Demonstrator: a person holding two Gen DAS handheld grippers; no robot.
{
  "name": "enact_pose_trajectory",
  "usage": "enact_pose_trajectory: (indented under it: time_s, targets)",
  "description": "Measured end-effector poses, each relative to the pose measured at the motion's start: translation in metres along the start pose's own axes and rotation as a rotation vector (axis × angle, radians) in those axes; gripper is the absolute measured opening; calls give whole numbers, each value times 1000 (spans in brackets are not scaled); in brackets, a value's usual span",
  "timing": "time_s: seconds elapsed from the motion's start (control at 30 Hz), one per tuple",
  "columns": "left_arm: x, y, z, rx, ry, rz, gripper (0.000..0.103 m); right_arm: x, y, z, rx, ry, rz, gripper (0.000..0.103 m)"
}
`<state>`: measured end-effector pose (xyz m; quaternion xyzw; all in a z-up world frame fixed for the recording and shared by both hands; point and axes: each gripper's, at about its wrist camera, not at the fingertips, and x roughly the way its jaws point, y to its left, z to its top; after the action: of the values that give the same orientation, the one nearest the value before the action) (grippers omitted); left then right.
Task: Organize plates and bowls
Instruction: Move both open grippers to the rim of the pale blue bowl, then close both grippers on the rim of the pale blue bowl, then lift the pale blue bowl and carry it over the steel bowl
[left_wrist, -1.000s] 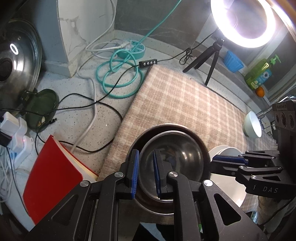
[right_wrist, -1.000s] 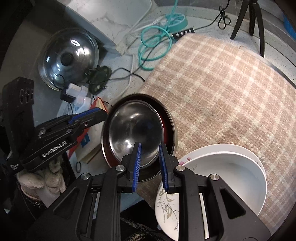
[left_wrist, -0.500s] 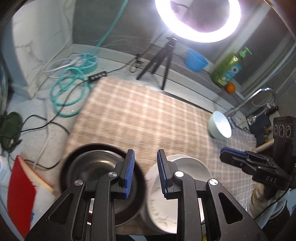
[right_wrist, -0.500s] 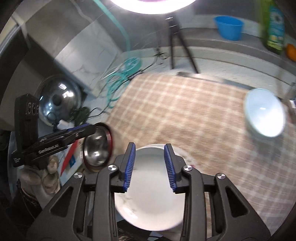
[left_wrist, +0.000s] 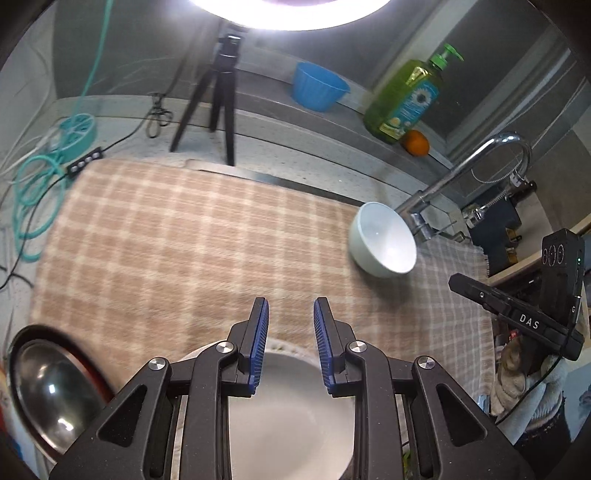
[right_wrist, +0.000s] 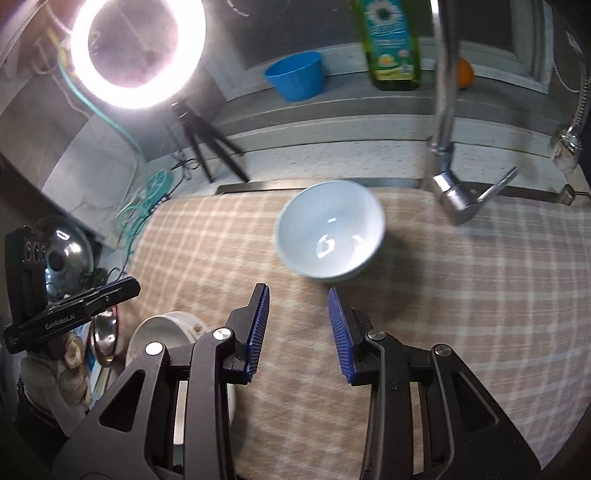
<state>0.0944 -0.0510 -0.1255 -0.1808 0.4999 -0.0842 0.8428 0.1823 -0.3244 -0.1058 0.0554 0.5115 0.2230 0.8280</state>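
left wrist view: the left gripper (left_wrist: 290, 345) has its fingers a little apart and holds nothing. it is over a white dish (left_wrist: 288, 406) at the bottom. the bowl (left_wrist: 384, 240) sits at the right, tipped toward us.

right wrist view: the right gripper (right_wrist: 298, 332) is spread and empty, with the bowl (right_wrist: 330, 230) just above it. i think it should go in slow and pinch the near rim. the bowl is round, so it has no long side.

Your view: pale blue-white round ceramic bowl (right_wrist: 330, 230); beige-and-cream plaid woven cloth (left_wrist: 166, 240); bright blue fluted plastic tub (left_wrist: 318, 85); green soap bottle (left_wrist: 408, 99); teal coiled cable (left_wrist: 35, 181).
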Motion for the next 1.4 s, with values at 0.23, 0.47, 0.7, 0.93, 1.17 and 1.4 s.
enact_pose_trajectory:
  time_s: [0.23,0.47,0.7,0.93,1.17,1.4]
  targets:
    - [45,-38,19,4,36,-41,23,16,-42,21,36,-1,-15,35]
    - [87,-62,49,4,71,-23,23,47,-66,34,96,51,30,34]
    - [123,-59,64,-42,124,-2,23,68,-81,36,145,89,87,29]
    - [141,-60,62,-72,164,-15,23,79,-82,35,136,115,107,17]
    - [149,-62,63,-101,160,-23,13,85,-81,39,141,126,118,12]
    - [146,-72,63,-55,168,-19,9,76,-77,41,164,112,88,10]
